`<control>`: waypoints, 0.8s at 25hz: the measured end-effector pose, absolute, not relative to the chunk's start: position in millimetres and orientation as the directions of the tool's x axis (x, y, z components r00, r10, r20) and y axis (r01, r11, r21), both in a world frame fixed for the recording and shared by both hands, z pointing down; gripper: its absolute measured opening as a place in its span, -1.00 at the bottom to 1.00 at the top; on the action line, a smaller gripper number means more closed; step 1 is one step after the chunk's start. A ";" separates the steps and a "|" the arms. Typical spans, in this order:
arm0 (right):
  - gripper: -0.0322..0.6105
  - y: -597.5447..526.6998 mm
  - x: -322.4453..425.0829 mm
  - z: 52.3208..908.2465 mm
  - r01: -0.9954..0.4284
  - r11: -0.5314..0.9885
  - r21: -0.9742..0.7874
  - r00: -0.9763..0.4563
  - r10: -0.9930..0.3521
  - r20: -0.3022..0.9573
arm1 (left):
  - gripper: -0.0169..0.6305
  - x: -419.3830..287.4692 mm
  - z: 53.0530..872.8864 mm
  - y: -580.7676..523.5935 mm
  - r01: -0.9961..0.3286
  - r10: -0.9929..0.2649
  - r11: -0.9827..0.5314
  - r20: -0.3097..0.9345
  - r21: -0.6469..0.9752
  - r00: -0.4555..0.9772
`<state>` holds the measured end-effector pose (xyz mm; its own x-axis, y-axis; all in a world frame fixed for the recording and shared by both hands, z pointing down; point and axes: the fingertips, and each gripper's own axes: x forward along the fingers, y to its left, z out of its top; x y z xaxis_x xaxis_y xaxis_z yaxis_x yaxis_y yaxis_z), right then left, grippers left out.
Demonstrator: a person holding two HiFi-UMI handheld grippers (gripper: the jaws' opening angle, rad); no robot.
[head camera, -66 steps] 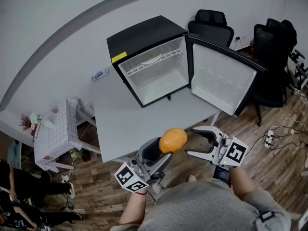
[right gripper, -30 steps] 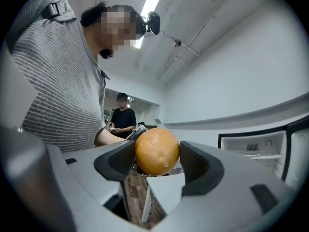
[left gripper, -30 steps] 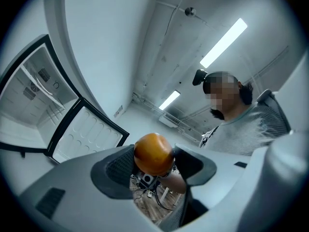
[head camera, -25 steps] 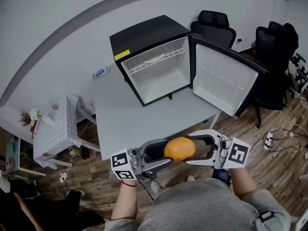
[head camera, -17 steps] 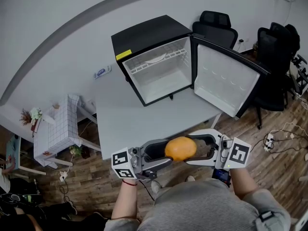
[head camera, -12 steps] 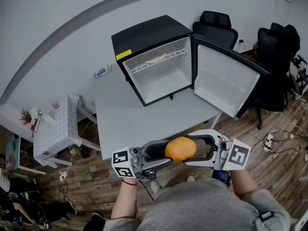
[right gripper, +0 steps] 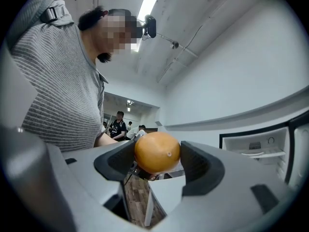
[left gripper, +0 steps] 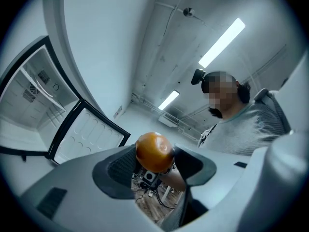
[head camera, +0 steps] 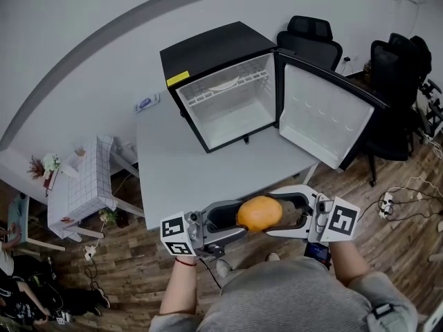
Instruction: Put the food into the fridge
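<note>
Just off the table's (head camera: 180, 164) near edge, in mid-air — orange (head camera: 259, 213), near-round with no clear long axis, stem dimple facing the right gripper's camera. The left gripper (head camera: 241, 217) and right gripper (head camera: 273, 215) both clamp it — well apart from the open fridge (head camera: 228, 102).

Grey table (head camera: 208, 171), open black mini fridge (head camera: 214, 50) standing on it

Grey table (head camera: 208, 171) on wood-plank floor (head camera: 138, 268), black office chairs (head camera: 308, 37) by the white wall (head camera: 69, 33)
</note>
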<state>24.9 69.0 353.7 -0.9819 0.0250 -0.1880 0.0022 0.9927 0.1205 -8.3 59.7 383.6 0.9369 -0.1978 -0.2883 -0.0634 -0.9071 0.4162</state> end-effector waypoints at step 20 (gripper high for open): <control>0.03 13.5 42.5 363.4 -0.256 0.960 0.109 -0.953 -0.232 -0.192 | -0.91 -33.8 377.9 30.0 -0.581 -0.571 -0.812 -0.139 -0.050 0.809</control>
